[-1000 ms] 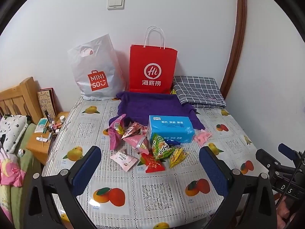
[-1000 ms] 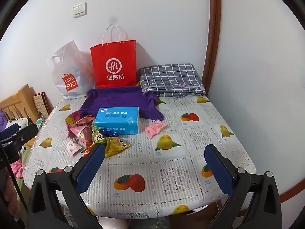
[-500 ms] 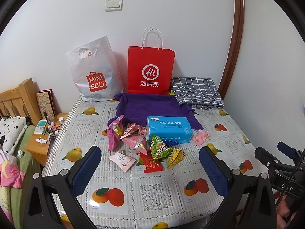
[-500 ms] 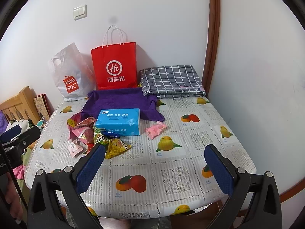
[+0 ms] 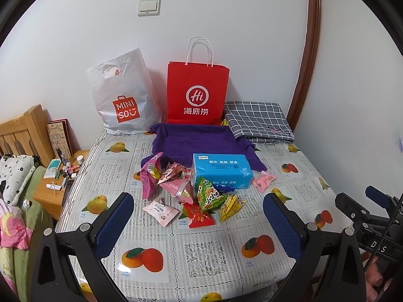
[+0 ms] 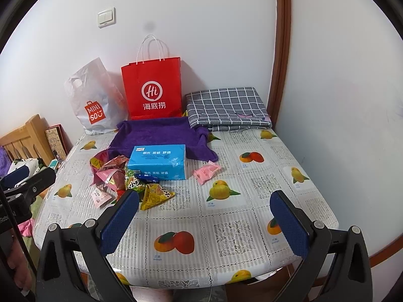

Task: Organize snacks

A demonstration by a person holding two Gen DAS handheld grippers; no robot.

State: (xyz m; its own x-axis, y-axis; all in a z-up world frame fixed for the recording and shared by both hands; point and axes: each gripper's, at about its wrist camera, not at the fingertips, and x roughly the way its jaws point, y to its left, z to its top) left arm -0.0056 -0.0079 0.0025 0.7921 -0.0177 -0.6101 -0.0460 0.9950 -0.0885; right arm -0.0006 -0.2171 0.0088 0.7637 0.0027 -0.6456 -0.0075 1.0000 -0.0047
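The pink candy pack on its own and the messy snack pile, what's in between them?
The blue tissue pack sits between the lone pink pack and the snack pile. Both wrist views show it.

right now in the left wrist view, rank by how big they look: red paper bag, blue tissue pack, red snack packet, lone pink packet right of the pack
1. red paper bag
2. blue tissue pack
3. red snack packet
4. lone pink packet

The last two look close; the red packet lies nearer the camera, so their order is unsure.

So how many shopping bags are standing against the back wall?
2: the white MINISO plastic bag at back left, and the red paper bag just right of it, behind the purple cloth.
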